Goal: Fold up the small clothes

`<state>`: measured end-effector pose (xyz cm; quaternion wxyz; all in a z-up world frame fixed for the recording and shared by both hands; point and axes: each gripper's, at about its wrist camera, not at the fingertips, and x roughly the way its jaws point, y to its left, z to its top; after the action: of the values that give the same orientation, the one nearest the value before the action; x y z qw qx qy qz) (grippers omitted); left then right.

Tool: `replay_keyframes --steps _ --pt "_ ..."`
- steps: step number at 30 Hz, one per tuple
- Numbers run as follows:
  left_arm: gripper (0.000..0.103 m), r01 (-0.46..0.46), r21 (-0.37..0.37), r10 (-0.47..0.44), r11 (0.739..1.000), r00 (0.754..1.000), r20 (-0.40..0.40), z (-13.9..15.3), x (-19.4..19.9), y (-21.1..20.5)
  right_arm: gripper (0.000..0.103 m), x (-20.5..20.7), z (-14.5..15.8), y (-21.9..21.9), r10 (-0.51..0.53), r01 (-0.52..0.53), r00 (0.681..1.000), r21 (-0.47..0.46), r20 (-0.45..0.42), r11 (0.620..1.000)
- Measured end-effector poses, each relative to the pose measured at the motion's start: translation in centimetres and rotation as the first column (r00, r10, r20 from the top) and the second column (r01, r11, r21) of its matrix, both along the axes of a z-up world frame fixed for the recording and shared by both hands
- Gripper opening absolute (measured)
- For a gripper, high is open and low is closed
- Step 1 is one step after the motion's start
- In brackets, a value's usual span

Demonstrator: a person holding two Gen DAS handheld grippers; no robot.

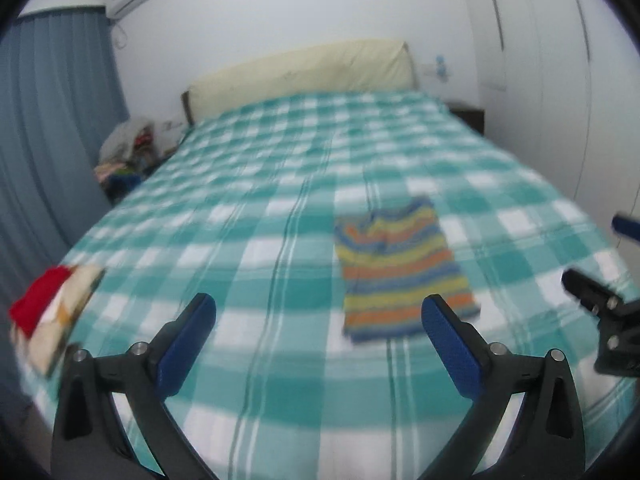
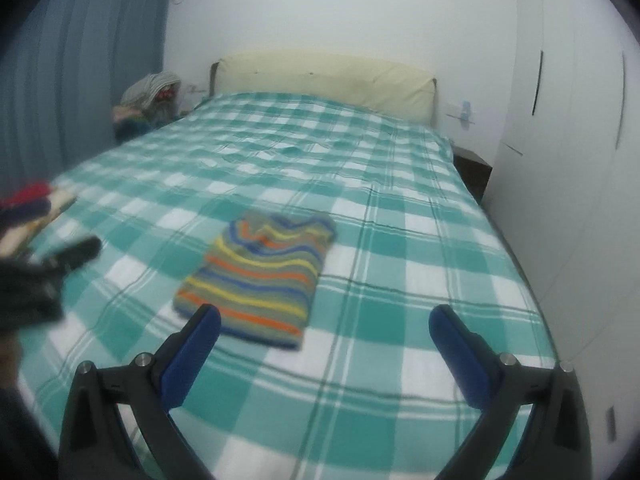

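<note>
Left wrist view: green-and-white checked bed cover [image 1: 280, 208], blue curtain [image 1: 52, 120] at left. Left tool [image 1: 319, 312] open, empty; folded striped knit garment [image 1: 400, 272] lies ahead. Red-and-cream clothes pile [image 1: 52, 316] sits at left edge.

Right wrist view: right tool [image 2: 325, 322] open, empty; the garment [image 2: 264, 276] lies flat ahead-left, white wardrobe [image 2: 568, 120] at right.

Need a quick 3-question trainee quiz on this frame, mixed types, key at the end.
1. True or false: the striped garment lies folded on the checked bedspread.
2. What does either gripper hold? A) the garment B) nothing C) a pillow
3. Fill in: the red-topped clothes pile sits near the bed's ____ edge in the left wrist view.

Key: 1 true. 2 B: left gripper and right gripper are both open and empty. 3 left.
</note>
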<state>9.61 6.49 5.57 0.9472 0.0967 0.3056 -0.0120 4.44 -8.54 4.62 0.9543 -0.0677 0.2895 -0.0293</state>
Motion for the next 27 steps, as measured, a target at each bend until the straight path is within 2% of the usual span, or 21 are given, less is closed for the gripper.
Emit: replay_keyframes --steps 3,6,9,14,18,24,27 --pt "0.103 -0.010 -0.033 0.007 0.999 0.996 -0.088 -2.0 -1.2 0.0 0.103 -1.4 -0.6 0.9 0.003 -0.003 1.000 -0.004 -0.031 1.000" --pt "0.103 -0.027 -0.066 0.018 0.997 0.992 -0.121 -3.0 -1.3 0.1 0.103 -2.1 -1.6 1.5 0.004 -0.003 0.998 0.005 -0.070 1.000" --pt "0.103 -0.005 -0.078 -0.006 0.997 0.989 -0.147 -3.6 -0.8 0.1 0.103 -2.2 -2.6 1.5 -0.008 0.009 0.996 0.012 -0.092 1.000" --pt "0.103 -0.008 -0.094 -0.006 0.996 0.989 -0.145 -4.1 -0.7 0.7 0.103 -1.6 -4.1 1.1 -0.017 0.021 0.993 0.033 -0.118 0.999" --pt "0.103 -0.033 -0.056 0.024 0.998 0.988 -0.150 -4.6 -0.9 0.4 0.103 -1.4 -4.6 0.6 -0.005 0.016 0.990 0.075 -0.142 0.997" --pt "0.103 -0.031 -0.070 0.020 0.997 0.988 -0.153 -4.3 -1.5 0.1 0.103 -2.1 -3.4 0.4 -0.002 0.009 0.997 0.084 -0.082 0.996" --pt "0.103 -0.032 -0.059 0.023 0.998 0.989 -0.148 -4.1 -1.6 -0.1 0.103 -2.0 -3.2 0.4 0.018 -0.008 0.996 0.113 -0.084 0.994"
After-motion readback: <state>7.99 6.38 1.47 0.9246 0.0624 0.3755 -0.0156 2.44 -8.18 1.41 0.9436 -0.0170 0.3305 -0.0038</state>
